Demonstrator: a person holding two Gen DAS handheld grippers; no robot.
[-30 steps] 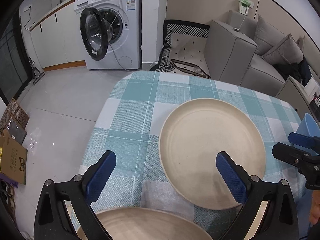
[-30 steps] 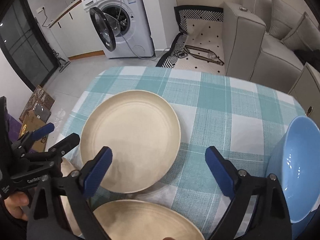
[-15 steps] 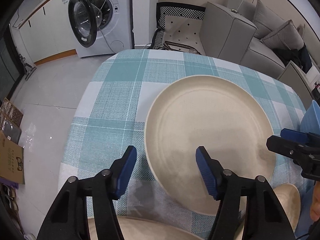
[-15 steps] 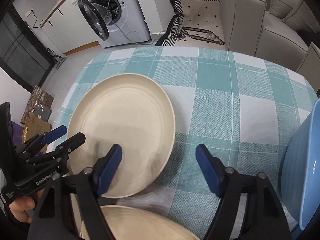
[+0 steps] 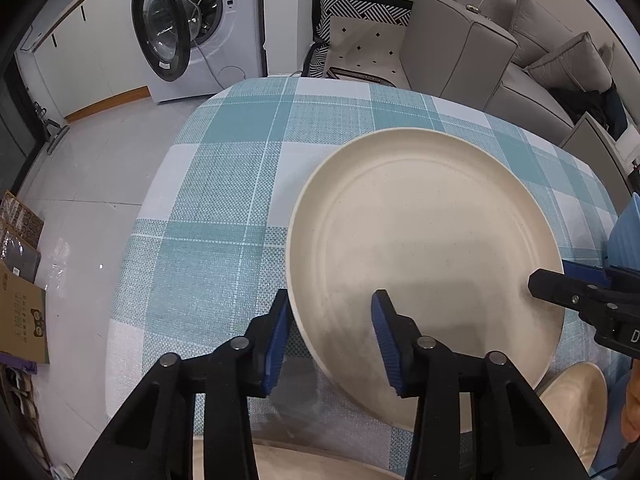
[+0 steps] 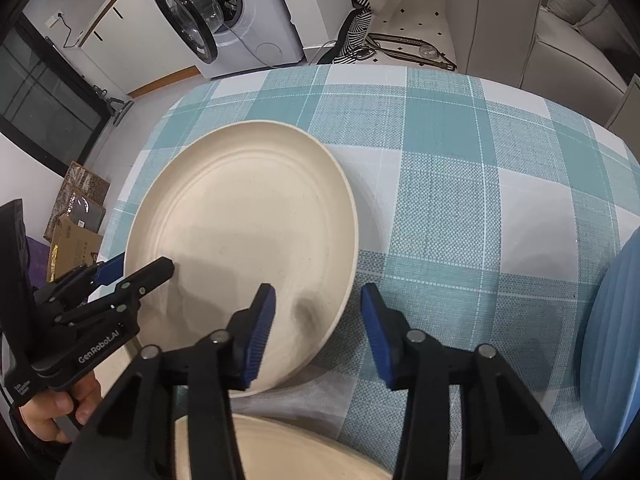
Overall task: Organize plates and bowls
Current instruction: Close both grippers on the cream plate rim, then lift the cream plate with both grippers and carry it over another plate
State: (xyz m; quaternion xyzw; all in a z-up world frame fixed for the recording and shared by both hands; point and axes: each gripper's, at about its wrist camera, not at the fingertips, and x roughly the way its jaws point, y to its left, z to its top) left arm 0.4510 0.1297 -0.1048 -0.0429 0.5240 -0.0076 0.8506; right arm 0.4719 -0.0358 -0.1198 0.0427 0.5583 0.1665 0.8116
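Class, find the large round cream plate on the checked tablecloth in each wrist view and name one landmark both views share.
Left wrist view: the large round cream plate lies right of centre, its near left rim between this gripper's closing jaws.
Right wrist view: the plate lies left of centre, its near right rim between that gripper's closing jaws.
Shared landmark: the white washing machine with its open door, upper left.

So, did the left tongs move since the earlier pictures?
Yes. The left tongs came down and now straddle the near left rim of the cream plate, jaws closing.
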